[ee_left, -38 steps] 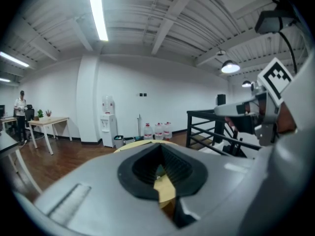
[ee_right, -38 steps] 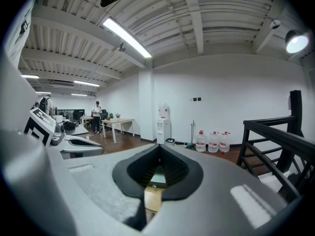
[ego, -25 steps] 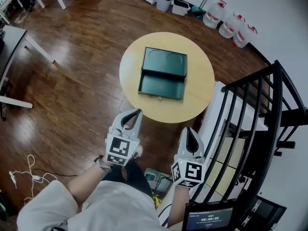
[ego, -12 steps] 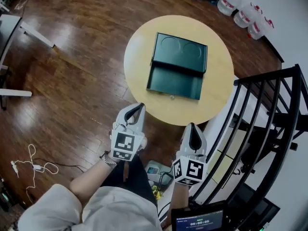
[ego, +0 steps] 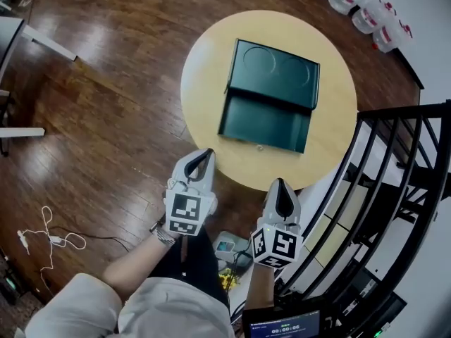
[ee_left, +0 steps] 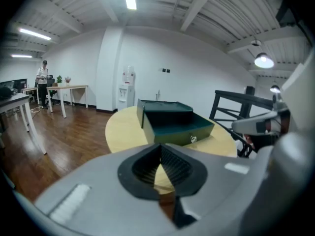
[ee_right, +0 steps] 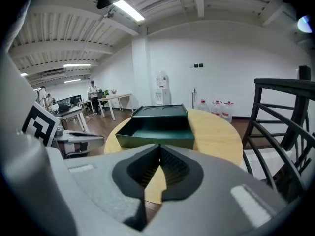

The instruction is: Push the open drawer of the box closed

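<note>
The room was an open office with a dark wooden floor (ego: 106, 118), and on it stood a round pale-wood table (ego: 204, 69). On the table sat the dark green box (ego: 278, 72), its top pressed with two shallow circles. Its drawer (ego: 266, 122) was pulled out toward the person and looked empty. A small pale knob (ego: 261, 147) sat at the middle of the front panel.

That front panel ran across the person's view from left to right, a little skewed, so closing the drawer would mean a straight shove away from the body, against the panel's face. Both grippers hung short of the drawer and touched nothing. The left gripper (ego: 204, 153) pointed at the table's near edge, with the drawer ahead and slightly to its right. The right gripper (ego: 280, 183) sat just off the rim and faced the panel nearly square on. The left one seemed a shade nearer, though the steep downward view made height hard to judge. Each gripper's jaws were pressed together at the tips with nothing between them.

A black railing (ego: 394, 160) stood to the right, and water jugs (ego: 366, 9) sat by the far wall. No brand or label showed on the box. The cubes bore only square marker patterns, and the digits on a small screen (ego: 282, 326) at the bottom edge were too small to read.
</note>
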Motion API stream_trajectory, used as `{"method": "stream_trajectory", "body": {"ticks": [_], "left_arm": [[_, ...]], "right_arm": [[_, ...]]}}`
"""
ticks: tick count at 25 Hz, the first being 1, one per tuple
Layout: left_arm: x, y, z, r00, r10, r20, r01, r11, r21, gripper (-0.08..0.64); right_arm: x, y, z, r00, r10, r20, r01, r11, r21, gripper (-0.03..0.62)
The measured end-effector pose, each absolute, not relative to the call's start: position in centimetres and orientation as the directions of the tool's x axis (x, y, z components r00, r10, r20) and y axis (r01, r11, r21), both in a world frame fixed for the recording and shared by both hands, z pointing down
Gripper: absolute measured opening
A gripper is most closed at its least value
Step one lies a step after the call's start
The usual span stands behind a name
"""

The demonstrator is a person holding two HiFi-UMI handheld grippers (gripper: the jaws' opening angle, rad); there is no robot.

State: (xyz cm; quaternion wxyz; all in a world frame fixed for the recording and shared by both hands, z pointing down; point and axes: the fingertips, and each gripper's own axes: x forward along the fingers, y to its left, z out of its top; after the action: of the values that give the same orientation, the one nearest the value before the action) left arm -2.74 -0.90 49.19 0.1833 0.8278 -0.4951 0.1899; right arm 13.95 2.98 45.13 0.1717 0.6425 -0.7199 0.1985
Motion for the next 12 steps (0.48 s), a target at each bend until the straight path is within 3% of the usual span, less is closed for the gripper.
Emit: {"method": "stream_trajectory", "body": {"ticks": [12], "left_arm": [[0.0, -1.9, 51.4, 0.497, -0.704, 0.508, -0.854, -0.5, 0.143, 0.008]], "right_arm": [[14.1, 3.0, 47.3, -0.101, -0.842, 0.53, -0.994, 0.06, -0.095, 0.003]]}}
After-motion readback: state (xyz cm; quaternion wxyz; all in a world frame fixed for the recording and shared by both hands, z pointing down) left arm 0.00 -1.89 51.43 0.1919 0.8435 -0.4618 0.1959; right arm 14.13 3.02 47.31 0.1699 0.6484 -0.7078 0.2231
